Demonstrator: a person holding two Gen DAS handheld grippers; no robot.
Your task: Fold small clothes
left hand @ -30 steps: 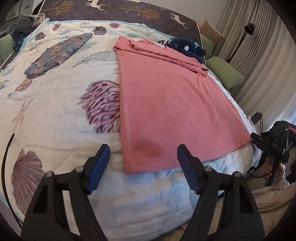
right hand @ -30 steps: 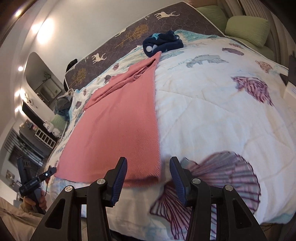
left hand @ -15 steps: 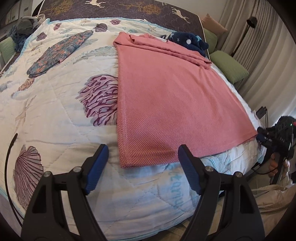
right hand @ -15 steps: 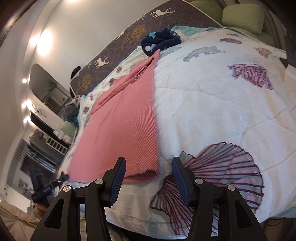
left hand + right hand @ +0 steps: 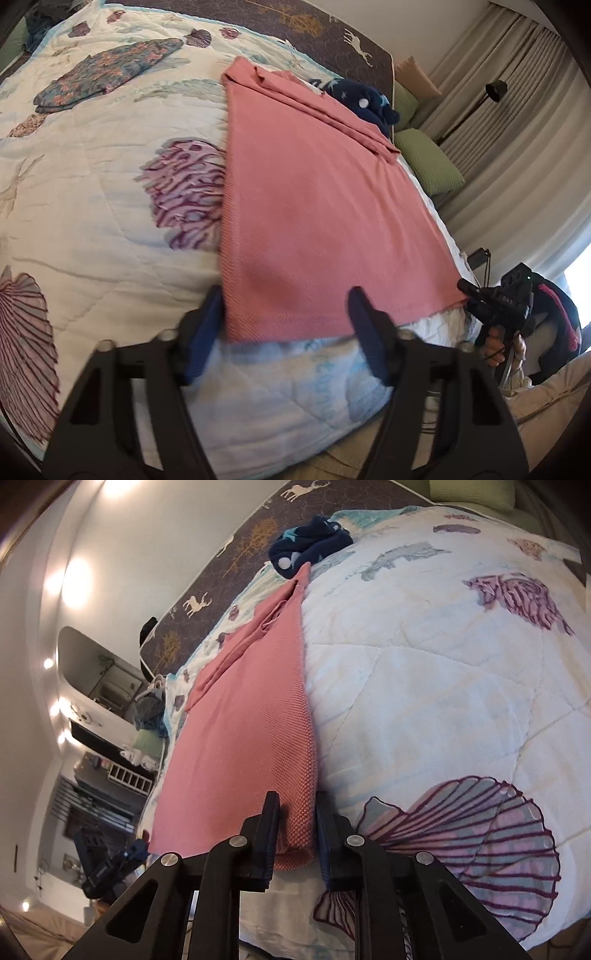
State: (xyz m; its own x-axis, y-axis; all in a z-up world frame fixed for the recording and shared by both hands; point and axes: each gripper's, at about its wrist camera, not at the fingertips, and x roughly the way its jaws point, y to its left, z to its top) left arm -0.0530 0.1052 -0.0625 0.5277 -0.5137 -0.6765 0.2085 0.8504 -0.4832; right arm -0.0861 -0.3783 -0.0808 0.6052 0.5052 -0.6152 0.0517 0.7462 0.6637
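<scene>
A pink knit garment (image 5: 317,206) lies flat on the seashell quilt (image 5: 92,206), its hem at the near bed edge. My left gripper (image 5: 288,328) straddles the hem's left corner. Its jaws are closing, with the cloth between them, and the blue pads are still apart from it. In the right wrist view, the hem's other corner (image 5: 295,812) stands bunched between the narrow jaws of my right gripper (image 5: 297,834), which are closing and pressing on it. The left wrist view shows the right gripper (image 5: 495,299), held in a hand, at that corner.
A navy star-print garment (image 5: 362,103) lies crumpled beyond the pink one, near the headboard. A folded floral piece (image 5: 107,74) rests far left on the quilt. Green pillows (image 5: 428,162), a floor lamp and curtains stand to the right of the bed.
Both grippers have come in over the hem corners. The left jaws have narrowed around the left corner. The right jaws have closed onto the right corner, bunching the cloth.
</scene>
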